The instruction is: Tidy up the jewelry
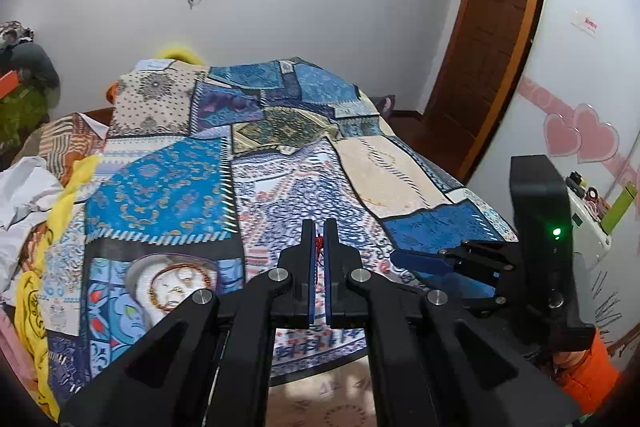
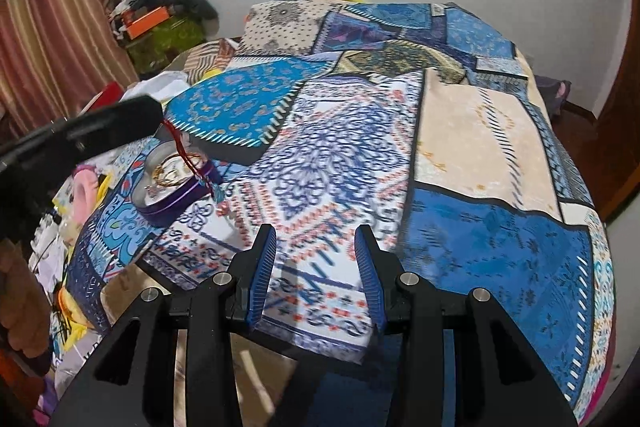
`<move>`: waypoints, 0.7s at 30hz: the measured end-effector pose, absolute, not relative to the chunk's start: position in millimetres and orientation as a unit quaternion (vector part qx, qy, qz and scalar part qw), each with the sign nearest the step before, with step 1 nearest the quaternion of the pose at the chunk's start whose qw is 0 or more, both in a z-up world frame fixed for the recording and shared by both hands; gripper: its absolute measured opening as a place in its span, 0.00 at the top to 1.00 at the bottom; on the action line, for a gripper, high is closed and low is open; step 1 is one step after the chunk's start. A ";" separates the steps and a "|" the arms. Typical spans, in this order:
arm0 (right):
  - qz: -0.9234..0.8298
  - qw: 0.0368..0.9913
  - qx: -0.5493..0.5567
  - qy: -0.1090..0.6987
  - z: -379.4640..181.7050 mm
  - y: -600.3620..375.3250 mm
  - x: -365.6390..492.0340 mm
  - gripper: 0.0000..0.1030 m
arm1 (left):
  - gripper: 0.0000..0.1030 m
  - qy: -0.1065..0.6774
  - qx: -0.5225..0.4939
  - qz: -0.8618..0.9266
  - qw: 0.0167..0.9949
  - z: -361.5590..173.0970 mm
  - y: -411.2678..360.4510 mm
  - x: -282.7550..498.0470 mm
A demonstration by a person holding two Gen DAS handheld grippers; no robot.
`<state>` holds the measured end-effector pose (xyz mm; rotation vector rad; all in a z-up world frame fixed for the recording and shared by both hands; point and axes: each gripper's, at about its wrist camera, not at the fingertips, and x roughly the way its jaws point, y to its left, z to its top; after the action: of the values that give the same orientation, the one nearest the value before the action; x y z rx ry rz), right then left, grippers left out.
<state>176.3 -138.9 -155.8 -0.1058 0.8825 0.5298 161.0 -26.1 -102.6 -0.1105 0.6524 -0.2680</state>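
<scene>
While pinched in left tool (image 1: 319,241), red cord (image 2: 179,143) dangles over tin (image 2: 176,183)

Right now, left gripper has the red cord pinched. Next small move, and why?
Probably carry the left gripper a little toward the round tin and lower it before opening. The red cord is clamped between its fingers and hangs over the tin with its tassel end draped past the rim, outside. The right gripper is open and holds nothing.

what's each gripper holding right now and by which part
The left gripper pinches a red cord bracelet by its upper end, the rest dangling over the tin. The right gripper holds nothing.
</scene>
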 end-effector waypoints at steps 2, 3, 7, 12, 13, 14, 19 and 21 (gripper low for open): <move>0.261 0.865 -0.055 0.425 -158.6 -131.0 178.6 0.64 | 0.99 0.320 -0.053 -0.121 0.938 -104.9 -18.4 160.0; 0.265 0.862 -0.058 0.428 -161.1 -126.6 179.8 0.64 | 0.99 0.322 -0.055 -0.118 0.938 -106.8 -15.2 160.2; 0.273 0.851 -0.069 0.442 -172.5 -112.3 185.5 0.64 | 0.99 0.332 -0.065 -0.112 0.934 -115.8 -3.9 161.5; 0.268 0.851 -0.092 0.442 -181.1 -102.4 182.7 0.66 | 0.99 0.339 -0.075 -0.106 0.932 -123.4 5.4 161.5; 0.266 0.851 -0.099 0.441 -181.2 -101.0 181.2 0.73 | 0.99 0.340 -0.076 -0.105 0.932 -124.2 6.3 161.9; 0.266 0.851 -0.105 0.441 -181.9 -99.4 181.2 0.77 | 0.99 0.340 -0.077 -0.104 0.932 -124.9 7.0 162.1; 0.272 0.849 -0.119 0.438 -183.0 -95.7 178.9 0.91 | 0.99 0.338 -0.079 -0.098 0.933 -124.3 9.1 159.7; 0.271 0.849 -0.125 0.435 -182.5 -95.0 177.6 0.91 | 0.99 0.337 -0.081 -0.097 0.933 -123.0 10.4 158.0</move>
<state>177.6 -95.0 -182.5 -0.2626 0.9169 0.5719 158.0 10.4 -123.0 -0.1654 0.6892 -0.1988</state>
